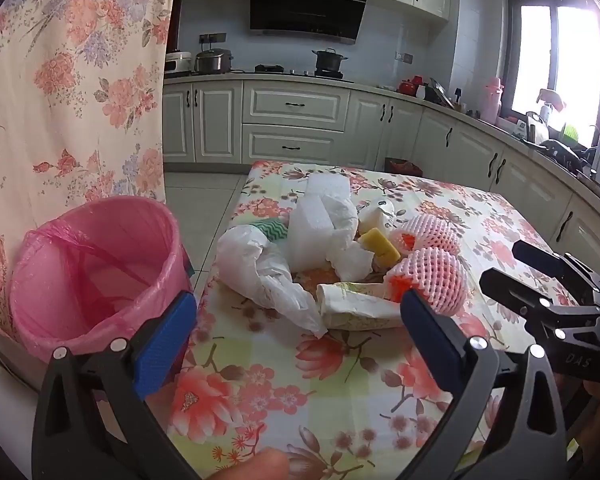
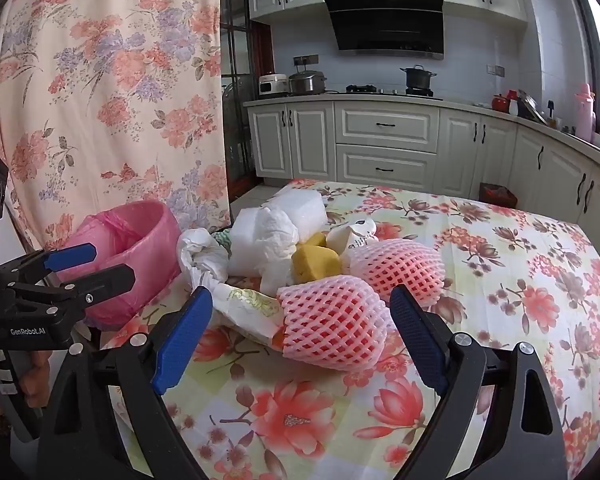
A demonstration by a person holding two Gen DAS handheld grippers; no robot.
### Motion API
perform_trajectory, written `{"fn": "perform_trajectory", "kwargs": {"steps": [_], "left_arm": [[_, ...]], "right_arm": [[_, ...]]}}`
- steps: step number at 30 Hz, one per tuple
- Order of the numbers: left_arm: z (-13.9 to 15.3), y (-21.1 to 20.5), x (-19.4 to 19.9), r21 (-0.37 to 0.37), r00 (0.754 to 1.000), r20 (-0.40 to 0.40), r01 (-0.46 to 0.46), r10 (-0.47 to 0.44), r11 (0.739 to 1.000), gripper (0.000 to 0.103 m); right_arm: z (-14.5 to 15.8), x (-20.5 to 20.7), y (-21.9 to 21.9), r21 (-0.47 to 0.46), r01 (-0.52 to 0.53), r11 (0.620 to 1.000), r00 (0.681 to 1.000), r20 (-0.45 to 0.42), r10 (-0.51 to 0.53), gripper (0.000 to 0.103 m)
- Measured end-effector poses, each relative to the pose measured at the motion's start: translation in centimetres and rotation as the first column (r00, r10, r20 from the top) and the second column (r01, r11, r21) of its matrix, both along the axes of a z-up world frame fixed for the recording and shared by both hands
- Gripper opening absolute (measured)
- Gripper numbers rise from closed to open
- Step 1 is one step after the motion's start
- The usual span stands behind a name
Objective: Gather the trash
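A heap of trash lies on the floral table [image 1: 320,380]: a white plastic bag [image 1: 260,268], white foam blocks [image 1: 312,232], crumpled tissue [image 1: 348,256], a yellow sponge [image 1: 380,246], a rolled floral paper [image 1: 360,308] and two pink foam fruit nets [image 1: 432,280] [image 2: 332,324]. A pink-lined bin [image 1: 96,268] [image 2: 128,256] stands left of the table. My left gripper [image 1: 300,328] is open and empty, just short of the heap. My right gripper [image 2: 300,336] is open, its fingers either side of the nearer pink net, apart from it.
A floral curtain [image 1: 72,80] hangs behind the bin. Kitchen cabinets [image 1: 296,120] and a counter with pots line the far wall and the right side. A small red-filled box [image 1: 404,166] sits on the floor beyond the table.
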State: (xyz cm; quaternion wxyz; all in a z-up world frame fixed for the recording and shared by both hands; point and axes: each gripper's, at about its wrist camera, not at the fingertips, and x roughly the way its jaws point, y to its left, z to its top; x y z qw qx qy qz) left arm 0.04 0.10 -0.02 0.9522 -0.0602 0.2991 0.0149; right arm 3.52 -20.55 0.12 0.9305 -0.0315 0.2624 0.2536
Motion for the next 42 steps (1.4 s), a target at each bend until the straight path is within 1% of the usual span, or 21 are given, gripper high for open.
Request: {"fn": "perform_trajectory", "kwargs": {"steps": [1,7,10,42], "left_arm": [[0.0,-0.12,-0.01,0.018,1.0,0.002,-0.001,0.001,1.0,0.098],[0.08,-0.04,0.09,0.01,1.0,0.0,0.0,0.0,1.0,0.098],[0.0,-0.13,-0.02,0.02,1.0,0.003,0.0,0.0,1.0,0.098],[0.05,0.18,-0.15,0.023,1.0,0.003,0.001,-0.001,1.0,0.098]], "right_arm": [[0.0,-0.04,0.08,-0.01,0.002,1.0,1.0,0.005,-0.002,0.085],[-0.11,0.05,0.03,-0.008,0.009,1.0,1.0,-0.003,-0.009,0.085],[-0.02,-0.19,0.29,-0.012,0.002,1.0,1.0,0.004,-0.002,0.085],[-0.18,0.11,0.21,-0.012,0.001,1.0,1.0,0.0,-0.001,0.085]]}}
